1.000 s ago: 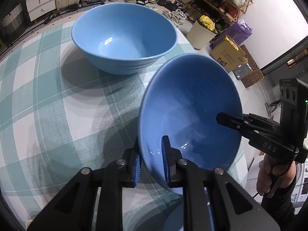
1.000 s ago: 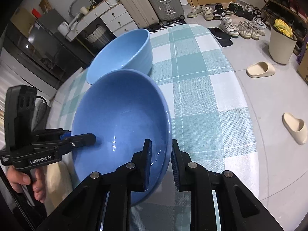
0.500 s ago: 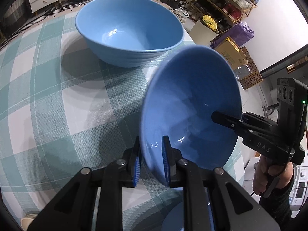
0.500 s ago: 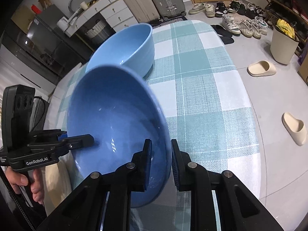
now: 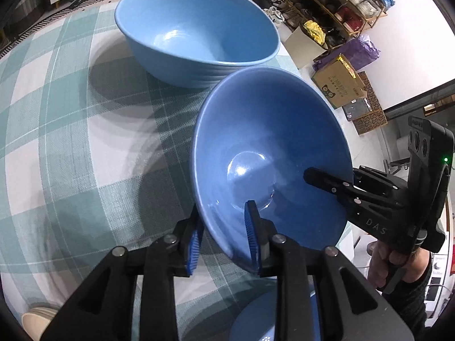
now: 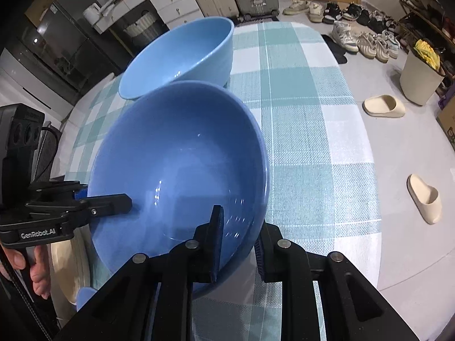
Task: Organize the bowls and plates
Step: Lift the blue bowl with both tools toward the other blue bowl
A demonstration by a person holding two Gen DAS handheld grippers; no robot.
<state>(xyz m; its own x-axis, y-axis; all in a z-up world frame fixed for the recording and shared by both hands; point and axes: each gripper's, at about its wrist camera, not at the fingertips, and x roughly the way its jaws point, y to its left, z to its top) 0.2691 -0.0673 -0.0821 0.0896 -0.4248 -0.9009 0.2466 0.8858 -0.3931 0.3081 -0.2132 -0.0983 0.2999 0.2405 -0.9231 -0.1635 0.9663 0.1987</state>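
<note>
Both claws pinch the darker blue bowl (image 5: 270,153) by opposite rims, left gripper (image 5: 224,236) and right gripper (image 6: 237,240), holding it tilted above the checked tablecloth (image 6: 307,142); beyond it, the lighter blue bowl (image 5: 196,28) sits on the cloth.

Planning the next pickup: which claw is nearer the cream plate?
Left. The left claw hangs above the cream plate; the right claw grips the blue bowl's opposite rim, farther away.

tbl (image 5: 71,142): teal/white check cloth | on it: lg blue bowl (image 5: 196,31)
</note>
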